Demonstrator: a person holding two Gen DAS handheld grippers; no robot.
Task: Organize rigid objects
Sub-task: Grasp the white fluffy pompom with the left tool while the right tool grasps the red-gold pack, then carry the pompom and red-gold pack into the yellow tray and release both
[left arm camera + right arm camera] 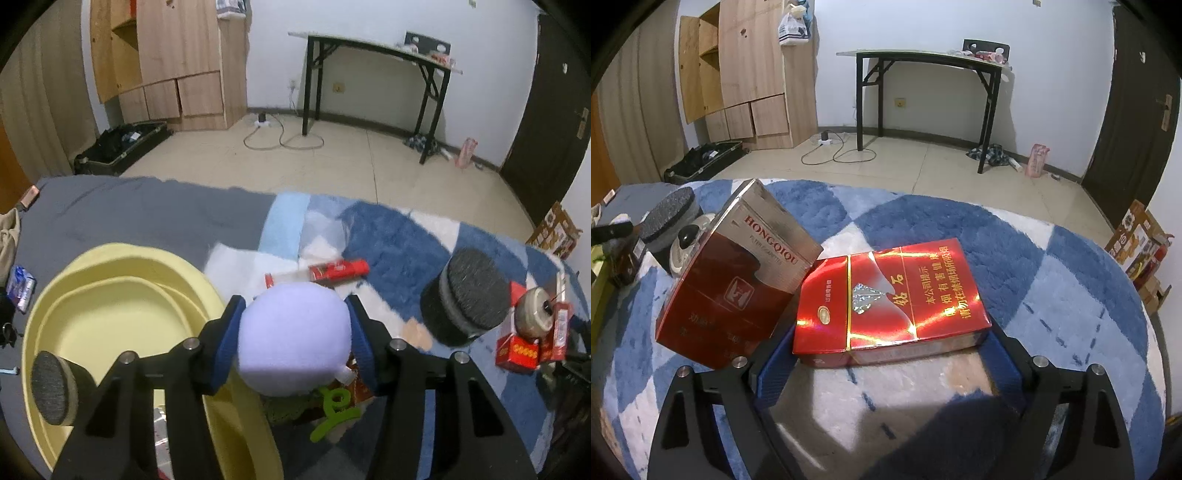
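My left gripper (293, 328) is shut on a lilac plush ball (291, 338) and holds it just right of a yellow basin (122, 295). A round dark-topped puck (55, 387) lies in the basin at its near left. My right gripper (890, 350) has its blue pads on both sides of a bright red cigarette pack (890, 299) lying on the blue-and-white rug (1052, 302). A dark red and silver HONGQIQU pack (738, 280) leans against it on the left.
A red tube (338, 269), a large dark round case (465, 295), a metal round object (533, 314) and red packs (517, 350) lie on the rug. A green clip (332, 410) lies under the ball. Beyond the bed edge is floor, a black-legged table (369, 74) and a wardrobe.
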